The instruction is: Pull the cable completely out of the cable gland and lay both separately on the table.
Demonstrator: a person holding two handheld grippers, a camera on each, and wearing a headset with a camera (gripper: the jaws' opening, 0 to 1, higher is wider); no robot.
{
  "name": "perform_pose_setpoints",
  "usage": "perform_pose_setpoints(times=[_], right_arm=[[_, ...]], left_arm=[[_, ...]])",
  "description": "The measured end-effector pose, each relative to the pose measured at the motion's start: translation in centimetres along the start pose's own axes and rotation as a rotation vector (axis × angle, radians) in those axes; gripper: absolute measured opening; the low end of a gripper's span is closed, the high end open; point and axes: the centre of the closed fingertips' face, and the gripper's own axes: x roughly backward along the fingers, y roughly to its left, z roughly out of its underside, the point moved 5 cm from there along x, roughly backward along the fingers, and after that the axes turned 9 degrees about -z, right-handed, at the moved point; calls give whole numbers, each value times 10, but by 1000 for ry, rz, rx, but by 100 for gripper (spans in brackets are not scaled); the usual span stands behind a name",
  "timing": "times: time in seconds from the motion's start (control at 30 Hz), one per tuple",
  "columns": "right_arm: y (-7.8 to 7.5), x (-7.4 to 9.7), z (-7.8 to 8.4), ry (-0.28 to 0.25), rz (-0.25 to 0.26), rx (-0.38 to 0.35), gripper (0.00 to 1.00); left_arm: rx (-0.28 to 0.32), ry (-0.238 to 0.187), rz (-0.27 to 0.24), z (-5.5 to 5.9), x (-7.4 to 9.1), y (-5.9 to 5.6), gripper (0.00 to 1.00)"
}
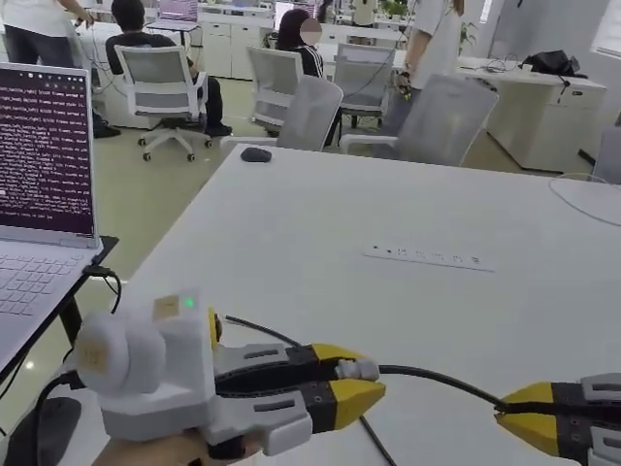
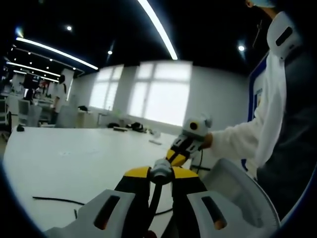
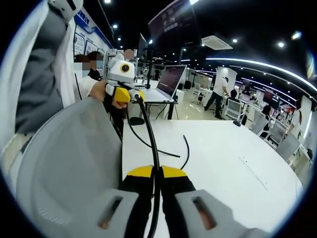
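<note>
Gripping cable and gland above the table's near edge

Left gripper [image 1: 371, 377] is clamped on the small pale cable gland [image 1: 357, 369], held just above the near edge of the table [image 1: 320, 214]. Right gripper [image 1: 501, 408], further right above that same edge, pinches the black cable [image 1: 437, 375] between closed jaws. The cable spans between them and seems to enter the gland, though the joint is too small to be sure. Its slack lies on the table.

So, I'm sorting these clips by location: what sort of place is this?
Most likely an open-plan office or lab. There are swivel office chairs, a big white table, an open laptop showing terminal text, and people seated further back.
</note>
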Motion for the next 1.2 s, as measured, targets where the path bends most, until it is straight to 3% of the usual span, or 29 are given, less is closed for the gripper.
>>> perform_pose_setpoints(times=[0.13,0.27,0.47,0.57,0.63,0.67,0.8,0.97,1.2], right_arm=[[-1,-4,3,27,-3,-33,3],[-2,-5,-6,37,10,-20,7],[7,-23,-46,1,-54,81,16],[11,-39,-69,-28,-92,143,18],[15,-47,-76,-27,-120,167,18],[17,-53,-77,-13,-143,185,18],[16,-61,-71,37,-155,212,14],[16,-60,-70,28,-167,211,5],[13,-58,-66,24,-175,230,2]], left_arm=[[-25,11,4,1,-2,-2,17],[-22,7,-13,1,-1,1,17],[-20,8,-20,1,0,2,17],[-41,32,-12,4,-3,-1,17],[-46,40,-7,6,-3,-3,17],[-47,41,-2,6,-3,-4,17],[-63,51,2,7,-4,-5,17],[-72,57,5,8,-4,-5,17],[-62,57,4,8,-4,-4,17]])
